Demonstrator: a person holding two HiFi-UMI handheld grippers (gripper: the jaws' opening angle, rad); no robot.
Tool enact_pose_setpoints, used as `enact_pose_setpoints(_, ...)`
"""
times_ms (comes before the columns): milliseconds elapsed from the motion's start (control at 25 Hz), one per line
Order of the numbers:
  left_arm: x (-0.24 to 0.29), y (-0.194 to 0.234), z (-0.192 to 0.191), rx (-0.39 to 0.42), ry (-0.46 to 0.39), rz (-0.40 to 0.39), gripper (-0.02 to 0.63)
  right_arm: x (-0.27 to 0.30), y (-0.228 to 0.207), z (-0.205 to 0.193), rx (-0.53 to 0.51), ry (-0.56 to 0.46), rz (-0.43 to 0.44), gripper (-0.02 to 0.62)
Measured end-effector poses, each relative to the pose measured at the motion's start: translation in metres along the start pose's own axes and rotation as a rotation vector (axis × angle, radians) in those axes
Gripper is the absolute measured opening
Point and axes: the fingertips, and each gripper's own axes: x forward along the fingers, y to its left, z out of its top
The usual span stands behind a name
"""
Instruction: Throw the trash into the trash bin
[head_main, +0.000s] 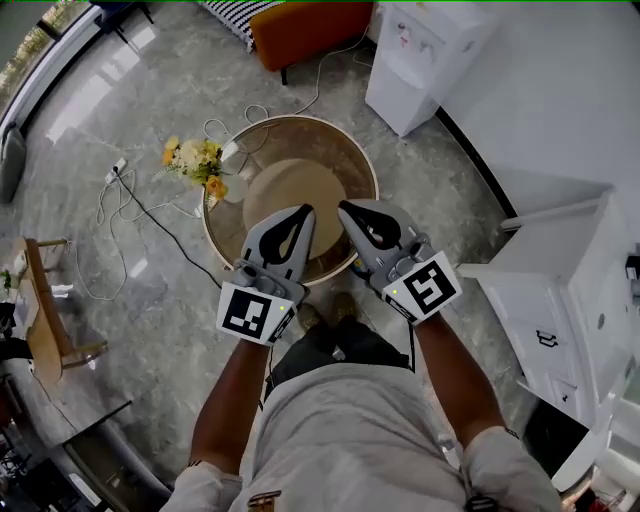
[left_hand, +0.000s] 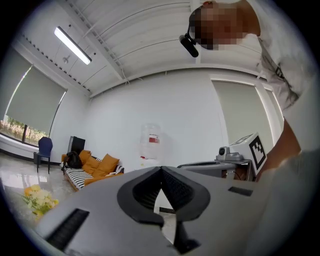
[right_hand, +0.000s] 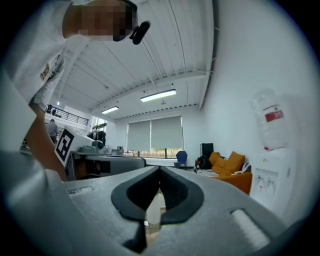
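Left hand-held gripper (head_main: 303, 212) and right hand-held gripper (head_main: 345, 208): both clenched, empty, side by side, pointing to 12 o'clock over the round bench (head_main: 368, 170). Flowers (head_main: 198, 162) at 10 o'clock. No trash or trash bin discernible, so neither hand is judged nearer.

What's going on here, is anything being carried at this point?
A person stands over a round table, holding the left gripper and the right gripper level, side by side above its top. Both have their jaws closed together with nothing between them, so neither carries anything. A bunch of flowers sits at the table's left edge.
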Motion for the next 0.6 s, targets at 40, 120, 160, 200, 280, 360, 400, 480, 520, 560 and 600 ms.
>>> enact_pose_setpoints(40, -0.004, -0.001, 0.007, 0.005, -0.008, 0.005, 0.000, -0.001, 0.005, 0.008, -0.006, -0.013, 0.010, 0.002)
enact_pose_setpoints(120, -0.014, -0.004, 0.018, 0.013, -0.019, 0.012, 0.000, -0.003, 0.015, 0.021, -0.012, -0.033, 0.027, 0.002)
enact_pose_setpoints(160, -0.018, -0.006, 0.022, 0.017, -0.022, 0.015, 0.000, -0.003, 0.020, 0.026, -0.011, -0.041, 0.035, 0.002)
enact_pose_setpoints(200, -0.023, -0.006, 0.026, 0.021, -0.024, 0.019, 0.000, -0.003, 0.025, 0.030, -0.008, -0.047, 0.045, 0.002)
enact_pose_setpoints(280, -0.030, -0.008, 0.032, 0.028, -0.032, 0.025, 0.000, -0.001, 0.034, 0.034, -0.005, -0.052, 0.066, 0.001)
enact_pose_setpoints(360, -0.036, -0.008, 0.039, 0.033, -0.042, 0.029, 0.000, 0.001, 0.042, 0.037, -0.007, -0.055, 0.085, 0.000)
enact_pose_setpoints(400, -0.038, -0.008, 0.041, 0.035, -0.044, 0.032, 0.000, 0.002, 0.046, 0.038, -0.009, -0.057, 0.094, 0.000)
enact_pose_setpoints(480, -0.043, -0.008, 0.044, 0.040, -0.045, 0.037, 0.000, 0.003, 0.053, 0.041, -0.015, -0.058, 0.107, 0.000)
enact_pose_setpoints(520, -0.045, -0.008, 0.045, 0.042, -0.044, 0.039, 0.000, 0.003, 0.055, 0.042, -0.018, -0.059, 0.110, 0.000)
enact_pose_setpoints(560, -0.046, -0.007, 0.046, 0.044, -0.044, 0.041, 0.000, 0.003, 0.056, 0.044, -0.021, -0.060, 0.112, 0.000)
enact_pose_setpoints(600, -0.048, -0.007, 0.047, 0.046, -0.043, 0.044, 0.000, 0.003, 0.057, 0.045, -0.023, -0.061, 0.112, 0.000)
